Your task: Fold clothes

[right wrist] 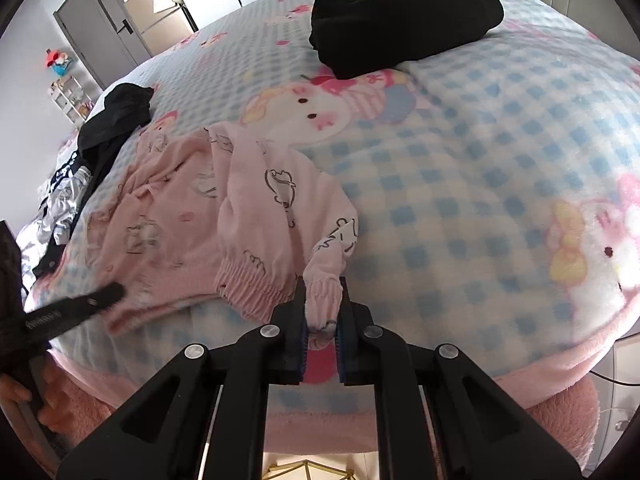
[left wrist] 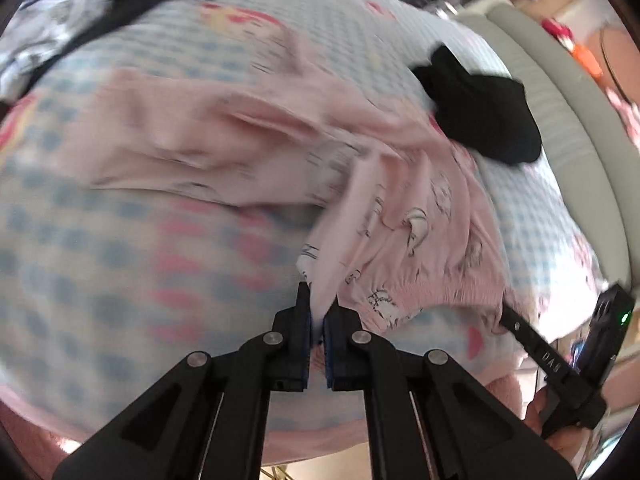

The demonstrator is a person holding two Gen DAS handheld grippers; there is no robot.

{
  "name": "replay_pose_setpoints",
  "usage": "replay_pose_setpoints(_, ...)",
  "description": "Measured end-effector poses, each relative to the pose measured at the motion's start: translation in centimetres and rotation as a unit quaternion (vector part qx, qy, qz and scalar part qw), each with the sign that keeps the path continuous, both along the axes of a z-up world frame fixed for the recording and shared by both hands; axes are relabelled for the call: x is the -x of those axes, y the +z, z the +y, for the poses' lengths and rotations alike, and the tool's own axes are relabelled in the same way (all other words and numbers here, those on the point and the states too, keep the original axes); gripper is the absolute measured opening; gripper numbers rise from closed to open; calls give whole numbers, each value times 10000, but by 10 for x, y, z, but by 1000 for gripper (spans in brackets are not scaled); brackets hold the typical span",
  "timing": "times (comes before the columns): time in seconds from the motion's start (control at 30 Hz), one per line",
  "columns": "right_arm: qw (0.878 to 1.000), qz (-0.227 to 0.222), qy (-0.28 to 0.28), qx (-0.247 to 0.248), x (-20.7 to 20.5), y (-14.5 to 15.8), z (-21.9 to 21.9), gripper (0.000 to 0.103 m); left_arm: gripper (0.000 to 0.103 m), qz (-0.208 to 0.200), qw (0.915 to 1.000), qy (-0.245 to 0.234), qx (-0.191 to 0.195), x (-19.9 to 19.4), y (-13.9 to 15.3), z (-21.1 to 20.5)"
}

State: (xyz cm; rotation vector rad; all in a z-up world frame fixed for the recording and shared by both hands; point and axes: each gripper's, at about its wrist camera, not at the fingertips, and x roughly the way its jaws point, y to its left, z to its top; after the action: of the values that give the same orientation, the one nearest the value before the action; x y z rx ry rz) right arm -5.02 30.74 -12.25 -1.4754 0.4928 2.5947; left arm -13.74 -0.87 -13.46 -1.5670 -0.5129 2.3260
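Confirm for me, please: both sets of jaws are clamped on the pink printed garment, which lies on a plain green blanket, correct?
Not quite. The blanket is not plain green; it is blue-and-white checked with pink cartoon characters, as the right wrist view shows clearly. The rest holds: the left gripper and the right gripper are each shut on the pink printed garment.

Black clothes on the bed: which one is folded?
The black bundle near the headboard is folded; the black garment at the bed's left edge lies crumpled beside other laundry.
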Motion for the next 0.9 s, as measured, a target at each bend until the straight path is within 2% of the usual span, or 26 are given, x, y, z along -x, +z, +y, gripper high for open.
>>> replay_pose_setpoints(0.17,9995,8,-31,325,-3,-1,0,9,5,97,9999,52,-34,-9,17,-31)
replay_pose_setpoints(0.27,9992,-29,171,354,-1,-3,-9,12,11,17,9995,4,-330,-13,10,-48)
replay_pose_setpoints(0.3,9991,-23,172,388,0,-4,-10,15,23,-33,9992,39,-390,-13,7,-50)
replay_pose_setpoints(0.33,9990,-18,174,423,1,-4,-11,25,45,-75,9990,95,-425,-13,3,-52)
replay_pose_setpoints(0.37,9987,-13,176,482,2,-5,-11,33,52,-139,9985,123,-519,-12,-2,-51)
replay_pose_setpoints(0.4,9986,-44,183,495,4,-7,-11,35,55,-221,9975,127,-665,-13,-7,-47)
replay_pose_setpoints(0.47,9989,-197,165,384,8,-12,-11,48,55,-362,9955,121,-868,-13,-18,-41)
replay_pose_setpoints(0.57,9994,-185,-123,247,6,-19,-2,49,54,-357,9974,65,-623,-10,-27,-25)
replay_pose_setpoints(0.7,9977,-321,-205,559,12,-31,7,49,53,-443,9976,27,-524,-3,-27,-6)
replay_pose_setpoints(0.73,9978,-319,-117,566,13,-30,6,44,53,-427,9980,3,-467,-2,-25,-2)
replay_pose_setpoints(0.77,9974,-267,20,675,13,-28,4,26,48,-375,9985,-80,-386,-1,-23,2)
replay_pose_setpoints(0.8,9957,-242,137,884,13,-28,4,13,32,-324,9990,-167,-264,-2,-20,6)
replay_pose_setpoints(0.83,9935,-216,249,1085,12,-28,3,9,21,-288,9993,-201,-136,-2,-18,7)
replay_pose_setpoints(0.9,9930,-173,297,1133,10,-26,2,8,17,-196,9998,-76,-18,-6,-15,2)
